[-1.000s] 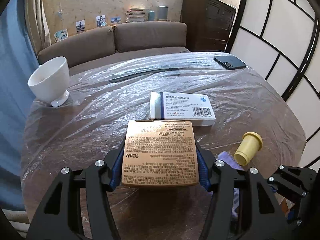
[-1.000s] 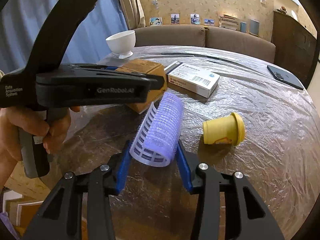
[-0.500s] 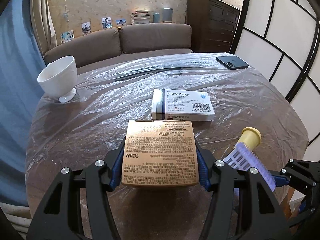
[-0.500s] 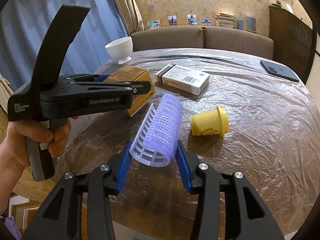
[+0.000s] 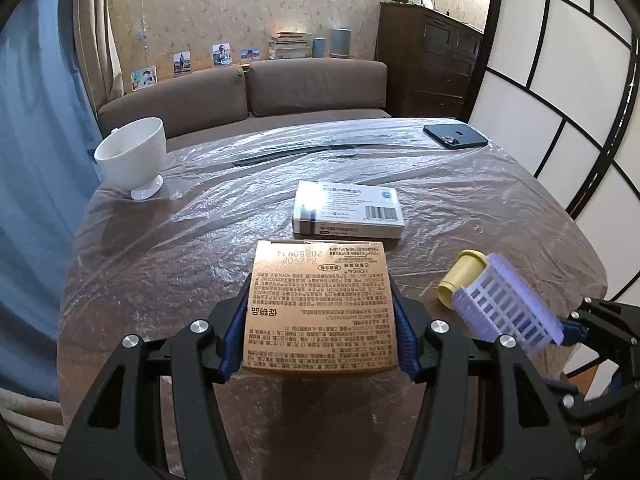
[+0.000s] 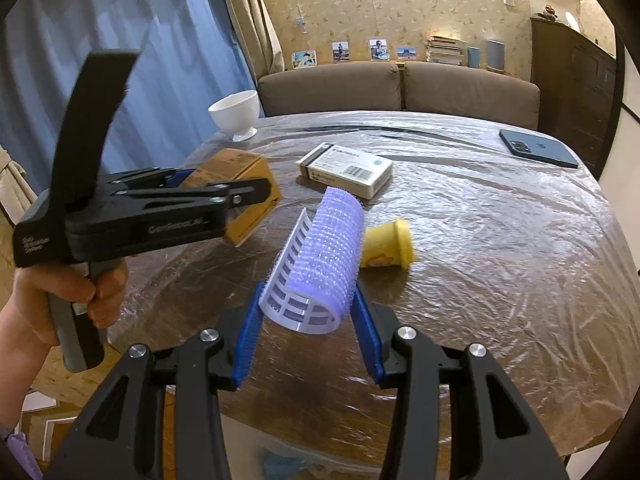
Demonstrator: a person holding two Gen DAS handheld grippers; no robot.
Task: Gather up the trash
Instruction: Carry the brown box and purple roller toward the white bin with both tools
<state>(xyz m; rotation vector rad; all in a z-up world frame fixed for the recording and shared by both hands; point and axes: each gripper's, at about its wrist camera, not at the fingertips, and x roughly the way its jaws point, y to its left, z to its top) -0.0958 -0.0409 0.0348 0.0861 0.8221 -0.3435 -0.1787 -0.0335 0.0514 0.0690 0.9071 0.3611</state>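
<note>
My left gripper (image 5: 320,336) is shut on a tan cardboard box (image 5: 322,304) with printed text, held above the near part of the round table. The box and left gripper also show in the right wrist view (image 6: 240,192). My right gripper (image 6: 306,332) is shut on a purple hair roller (image 6: 320,264), held above the table's near edge; the roller shows at the right in the left wrist view (image 5: 508,304). A yellow cup (image 6: 386,244) lies on its side on the table. A white medicine box (image 5: 348,210) lies flat beyond the tan box.
The table is covered in clear plastic film (image 5: 200,208). A white footed bowl (image 5: 134,156) stands at the far left, a dark phone (image 5: 454,136) at the far right. A brown sofa (image 5: 248,92) is behind the table, a blue curtain (image 5: 36,140) to the left.
Both grippers have risen and pulled back from the table with their objects. The roller has come up into the left wrist view, in front of the yellow cup.
</note>
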